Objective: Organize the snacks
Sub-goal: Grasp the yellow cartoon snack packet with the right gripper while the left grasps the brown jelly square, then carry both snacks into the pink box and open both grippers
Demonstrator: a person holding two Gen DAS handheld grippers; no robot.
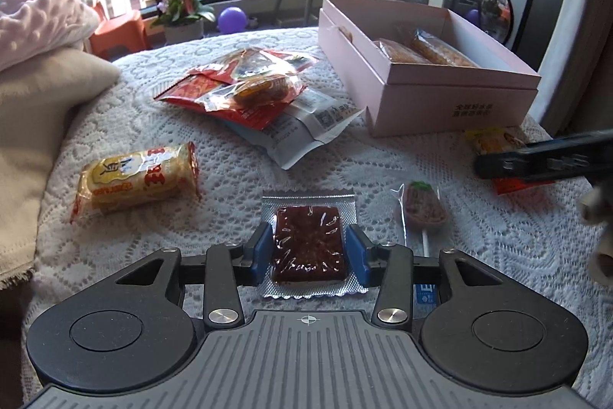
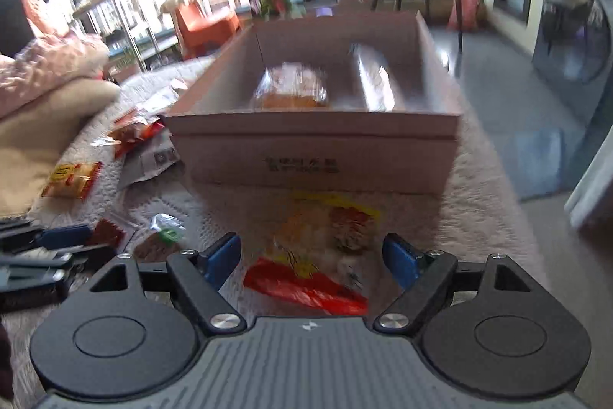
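My left gripper has its blue pads against both sides of a dark red jelly block in a clear silver-edged packet that lies on the white lace cloth. My right gripper is open, its jaws on either side of a yellow and red snack packet on the cloth, just in front of the pink box. The box holds wrapped cakes. The right gripper shows at the right edge of the left wrist view.
A yellow rice-cracker pack, a pile of red and white packets and a lollipop lie on the cloth. A beige pillow lies on the left. Chair, plant and washing machine stand behind.
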